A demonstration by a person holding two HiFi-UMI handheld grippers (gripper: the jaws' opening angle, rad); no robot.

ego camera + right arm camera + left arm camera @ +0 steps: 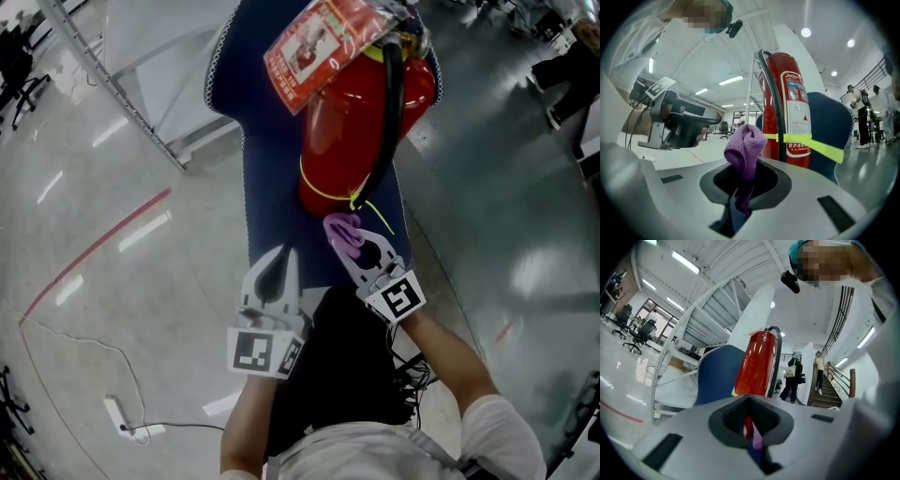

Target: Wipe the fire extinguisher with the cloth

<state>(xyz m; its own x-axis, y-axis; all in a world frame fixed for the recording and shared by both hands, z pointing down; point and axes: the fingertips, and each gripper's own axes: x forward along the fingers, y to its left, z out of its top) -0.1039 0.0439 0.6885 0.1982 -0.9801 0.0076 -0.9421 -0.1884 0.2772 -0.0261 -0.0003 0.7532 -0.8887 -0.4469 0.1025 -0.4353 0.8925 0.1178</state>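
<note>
Blue pad [272, 187] lying beneath red fire extinguisher [361, 122], which is standing upright on it. Yellow band [323, 190] circling its lower body. Left gripper [278, 262] hovering near base, jaws pressed together, gripping nothing. Right gripper [354, 246] pinching bunched purple cloth [343, 234], which is sitting just beside extinguisher's base; contact unclear.

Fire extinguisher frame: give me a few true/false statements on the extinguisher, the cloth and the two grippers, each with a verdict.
1. The right gripper is shut on a purple cloth. True.
2. The fire extinguisher is blue. False: it is red, on a blue mat.
3. A yellow band circles the extinguisher. True.
4. The left gripper grips the extinguisher's hose. False: its jaws are together on nothing.
</note>
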